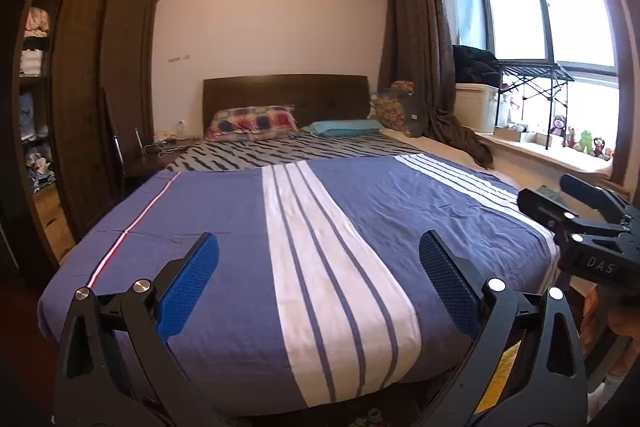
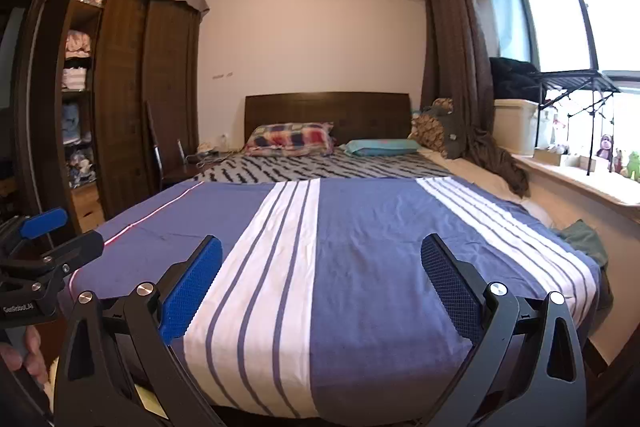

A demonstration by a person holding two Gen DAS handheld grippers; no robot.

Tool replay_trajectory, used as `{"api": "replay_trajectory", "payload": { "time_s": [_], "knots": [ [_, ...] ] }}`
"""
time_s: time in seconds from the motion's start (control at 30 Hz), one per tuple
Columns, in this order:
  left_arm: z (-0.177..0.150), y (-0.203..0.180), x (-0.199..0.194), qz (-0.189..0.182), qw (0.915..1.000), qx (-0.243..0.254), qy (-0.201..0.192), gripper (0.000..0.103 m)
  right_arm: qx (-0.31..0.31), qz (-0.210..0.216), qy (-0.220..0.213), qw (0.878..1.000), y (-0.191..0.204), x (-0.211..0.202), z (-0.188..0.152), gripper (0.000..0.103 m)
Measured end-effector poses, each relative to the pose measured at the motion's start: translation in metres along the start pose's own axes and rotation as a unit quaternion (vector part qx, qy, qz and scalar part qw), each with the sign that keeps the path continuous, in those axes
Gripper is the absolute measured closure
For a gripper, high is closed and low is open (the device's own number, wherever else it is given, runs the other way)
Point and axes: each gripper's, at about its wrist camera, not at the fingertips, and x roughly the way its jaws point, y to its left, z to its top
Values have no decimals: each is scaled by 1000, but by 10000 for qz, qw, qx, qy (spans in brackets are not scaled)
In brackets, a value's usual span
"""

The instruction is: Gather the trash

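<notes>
No piece of trash stands out in either view. My left gripper (image 1: 319,239) is open, its blue pads wide apart over the foot of a bed with a blue and white striped cover (image 1: 224,227). My right gripper (image 2: 321,241) is open too, held over the same cover (image 2: 360,267) a little further right. Each gripper shows in the other's view: the right gripper (image 1: 552,193) at the right edge, the left gripper (image 2: 68,231) at the left edge, each held by a hand. A crumpled green cloth (image 2: 584,235) lies at the bed's right edge.
A dark wardrobe (image 1: 84,87) with open shelves of clothes stands on the left. Two pillows (image 1: 256,123) lie by the headboard. A nightstand with cables (image 1: 160,147) is beside the bed. On the right, a sill holds toys (image 1: 584,141), a folding rack and a white bin (image 1: 476,107).
</notes>
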Motion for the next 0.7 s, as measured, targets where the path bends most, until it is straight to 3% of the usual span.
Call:
{"api": "replay_trajectory", "payload": {
  "time_s": [0.23,0.7],
  "knots": [
    [-4,6,-3,92,10000,-29,24,8,40,-312,-15,9995,-2,-6,-7,3],
    [-5,9,2,104,9999,-109,67,8,68,-277,77,9996,-4,2,-10,3]
  ]
}}
